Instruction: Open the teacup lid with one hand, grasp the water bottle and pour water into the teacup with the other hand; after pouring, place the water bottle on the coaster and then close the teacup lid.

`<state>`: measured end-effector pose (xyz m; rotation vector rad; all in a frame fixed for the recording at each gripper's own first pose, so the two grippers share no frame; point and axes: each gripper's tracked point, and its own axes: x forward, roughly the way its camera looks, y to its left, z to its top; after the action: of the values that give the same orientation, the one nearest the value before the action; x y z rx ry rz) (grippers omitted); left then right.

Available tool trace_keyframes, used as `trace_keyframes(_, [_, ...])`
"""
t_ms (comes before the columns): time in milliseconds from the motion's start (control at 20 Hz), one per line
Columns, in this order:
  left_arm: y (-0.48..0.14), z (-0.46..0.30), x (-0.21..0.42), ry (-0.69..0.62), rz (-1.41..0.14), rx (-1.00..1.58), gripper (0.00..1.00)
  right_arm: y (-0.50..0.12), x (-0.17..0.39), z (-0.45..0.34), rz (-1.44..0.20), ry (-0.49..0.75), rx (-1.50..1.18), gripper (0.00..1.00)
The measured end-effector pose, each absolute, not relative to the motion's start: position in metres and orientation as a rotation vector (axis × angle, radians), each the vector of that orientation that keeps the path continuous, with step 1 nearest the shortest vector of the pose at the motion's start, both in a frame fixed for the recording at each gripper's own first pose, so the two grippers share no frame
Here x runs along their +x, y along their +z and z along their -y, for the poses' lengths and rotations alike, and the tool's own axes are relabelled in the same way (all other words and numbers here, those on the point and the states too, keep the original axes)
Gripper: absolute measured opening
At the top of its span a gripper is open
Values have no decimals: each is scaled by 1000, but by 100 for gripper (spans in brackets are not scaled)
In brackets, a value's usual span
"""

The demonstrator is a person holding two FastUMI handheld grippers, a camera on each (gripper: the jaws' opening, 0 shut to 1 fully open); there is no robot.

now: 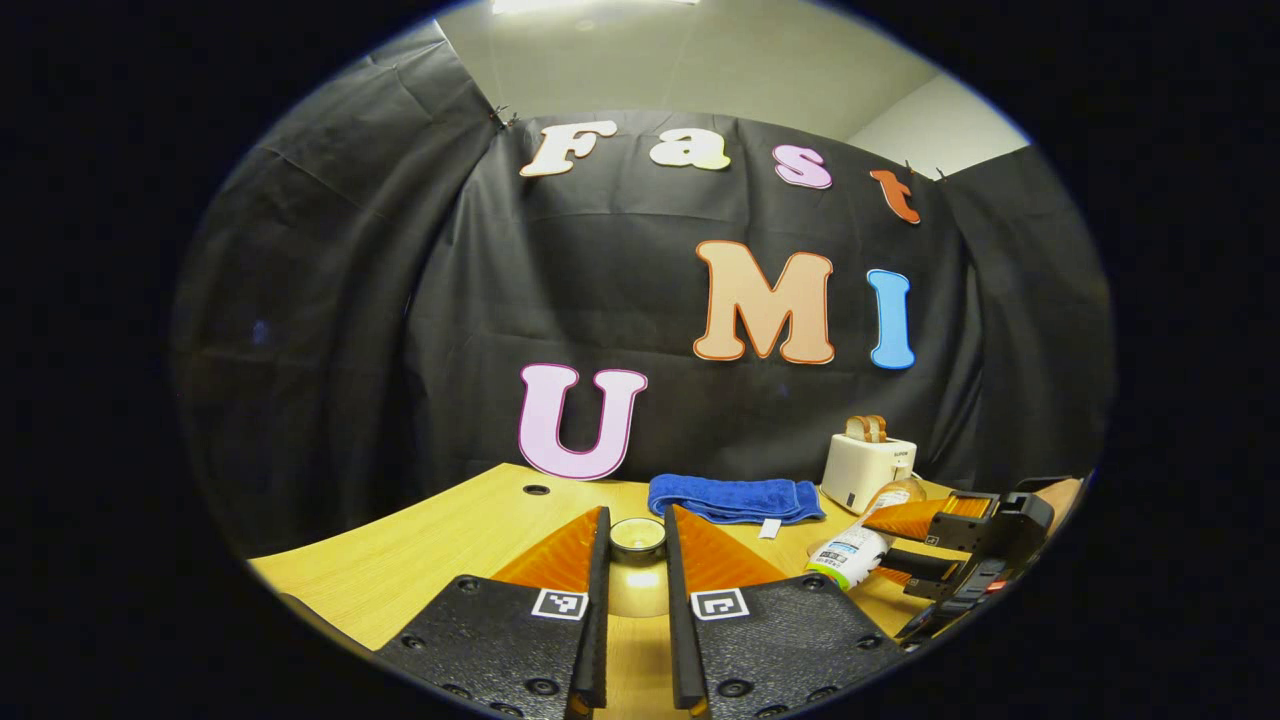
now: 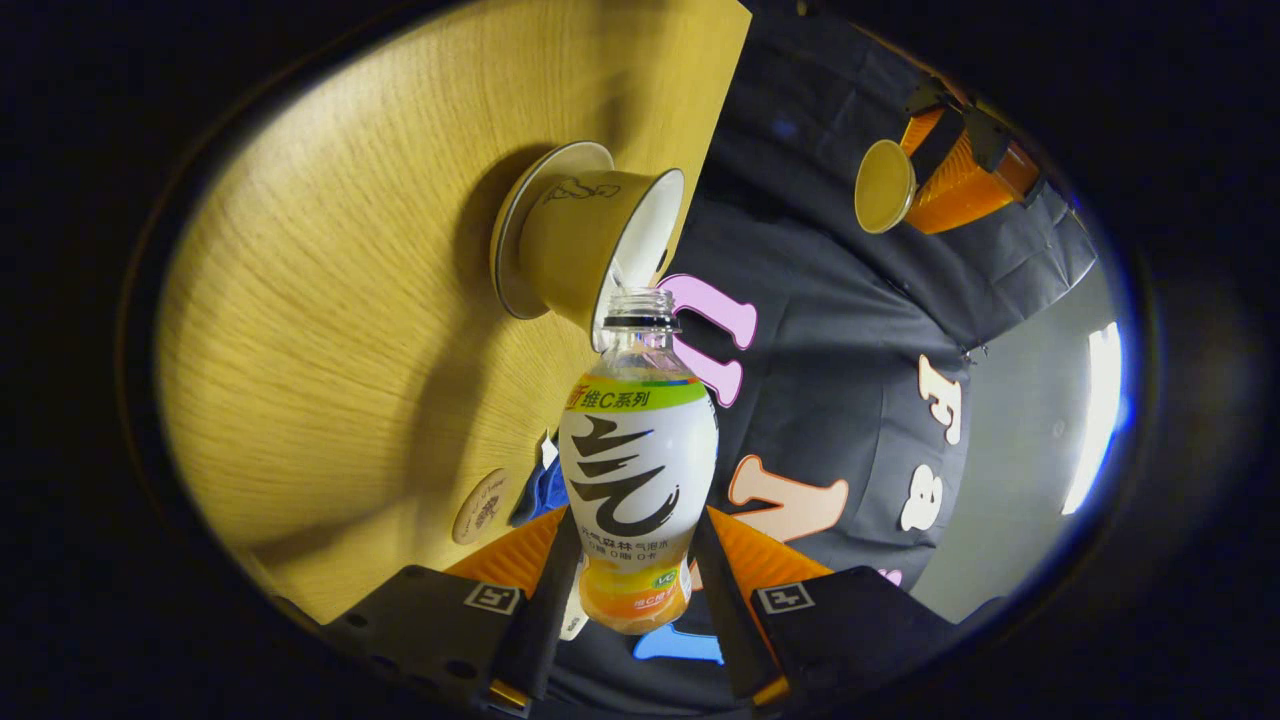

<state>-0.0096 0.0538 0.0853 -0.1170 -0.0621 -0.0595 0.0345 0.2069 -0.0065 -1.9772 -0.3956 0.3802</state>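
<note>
Table (image 2: 330,330): wood, edges cut off in both views. Towel (image 1: 735,497) and toaster (image 1: 866,470) at its back. Bottle (image 2: 640,470): uncapped, tilted, mouth at the teacup's rim, pinched at the sides by the right gripper (image 2: 632,560). Teacup (image 2: 590,245): open, on a saucer; inside hidden. Lid (image 1: 637,538): clamped between the left gripper (image 1: 636,545) fingers, knob hidden. Coaster (image 2: 482,506): bare, partly cut off by a finger.

A blue towel (image 1: 735,498) lies folded flat at the far side of the wooden table (image 1: 440,530), close to the black cloth wall. Just to its right stands a white toaster (image 1: 867,470), upright, with what look like two slices of bread (image 1: 866,428) sticking up from its slots.
</note>
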Motion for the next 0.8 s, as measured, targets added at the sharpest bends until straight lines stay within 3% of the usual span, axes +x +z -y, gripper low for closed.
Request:
trace_keyframes(450, [90,-56,-12,-61,71,-125,23,7,39,-220,450,383,-2054,71])
trace_keyframes(800, [91,-56,-12,-60,75,-117,23,-8,44,-208,357,402,-1929,71])
